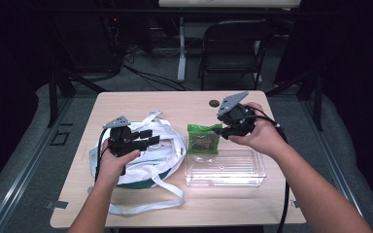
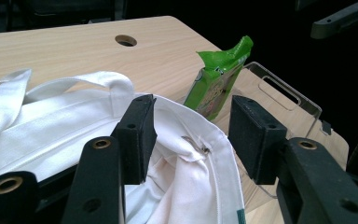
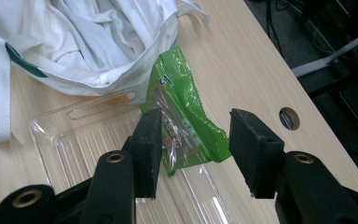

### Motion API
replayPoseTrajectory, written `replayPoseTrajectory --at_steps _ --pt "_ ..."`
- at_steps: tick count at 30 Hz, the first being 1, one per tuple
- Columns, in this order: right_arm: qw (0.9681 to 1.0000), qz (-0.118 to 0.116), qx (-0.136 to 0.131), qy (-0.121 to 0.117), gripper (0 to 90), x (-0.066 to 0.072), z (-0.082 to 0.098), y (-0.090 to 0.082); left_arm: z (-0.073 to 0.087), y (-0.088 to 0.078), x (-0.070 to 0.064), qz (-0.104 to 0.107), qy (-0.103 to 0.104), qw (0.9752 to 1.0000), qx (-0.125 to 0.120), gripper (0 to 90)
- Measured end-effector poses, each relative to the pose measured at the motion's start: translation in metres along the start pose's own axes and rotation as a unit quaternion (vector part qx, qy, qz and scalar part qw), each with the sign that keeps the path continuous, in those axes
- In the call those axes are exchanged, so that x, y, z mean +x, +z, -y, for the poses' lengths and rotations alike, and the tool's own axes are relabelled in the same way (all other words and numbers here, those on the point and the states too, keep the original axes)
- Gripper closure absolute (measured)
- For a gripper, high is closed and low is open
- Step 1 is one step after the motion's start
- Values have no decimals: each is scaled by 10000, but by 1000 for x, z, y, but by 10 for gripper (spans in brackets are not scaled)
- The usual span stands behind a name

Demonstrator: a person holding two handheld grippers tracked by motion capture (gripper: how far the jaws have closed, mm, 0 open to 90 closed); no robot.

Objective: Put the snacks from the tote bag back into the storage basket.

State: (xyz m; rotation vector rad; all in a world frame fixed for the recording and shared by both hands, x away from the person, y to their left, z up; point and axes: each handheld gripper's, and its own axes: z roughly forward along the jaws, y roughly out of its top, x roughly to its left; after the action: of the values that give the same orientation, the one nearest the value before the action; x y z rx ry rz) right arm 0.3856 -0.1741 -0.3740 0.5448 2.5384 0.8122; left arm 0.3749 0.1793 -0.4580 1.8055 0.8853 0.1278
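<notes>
Wooden table: left gripper jaws straddle white bag rim unclamped; right gripper jaws released around green packet.

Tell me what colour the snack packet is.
Bright green snack packet, with a clear printed window; best seen in the right gripper view.

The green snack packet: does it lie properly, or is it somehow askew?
It is askew. The green snack packet stands tilted on the far rim of the clear plastic tray, not flat inside it. Its top corner lies between the jaws of the right hand-held gripper, near the white bag.
</notes>
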Motion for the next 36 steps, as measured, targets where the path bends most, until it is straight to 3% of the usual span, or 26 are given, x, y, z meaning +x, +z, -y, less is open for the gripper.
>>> replayPoseTrajectory --at_steps 7,9,11,12,18,21,22,29,36 --pt "9998 49 -95 157 551 7 15 -2 1 0 2 -21 -8 10000 25 510" --pt "9992 68 -190 350 553 10 21 -2 1 0 2 -3 -14 10000 49 516" --pt "9989 119 -202 399 555 11 23 -2 1 0 2 -23 -10 10000 39 516" --pt "9978 136 -279 587 560 14 28 -2 1 0 2 -26 0 10000 17 516" --pt "9946 240 -482 884 567 25 43 -2 2 0 3 -83 0 10000 31 516" --pt "9939 298 -533 913 567 29 47 -2 2 0 3 -97 4 9999 30 515" --pt "9929 416 -640 917 570 33 52 -1 2 0 3 -96 5 10000 22 515" --pt "9914 402 -703 1026 582 40 65 3 2 0 3 -124 14 9999 35 514" --pt "9845 446 -1011 1360 577 55 85 8 2 -1 3 -174 14 9998 50 503"
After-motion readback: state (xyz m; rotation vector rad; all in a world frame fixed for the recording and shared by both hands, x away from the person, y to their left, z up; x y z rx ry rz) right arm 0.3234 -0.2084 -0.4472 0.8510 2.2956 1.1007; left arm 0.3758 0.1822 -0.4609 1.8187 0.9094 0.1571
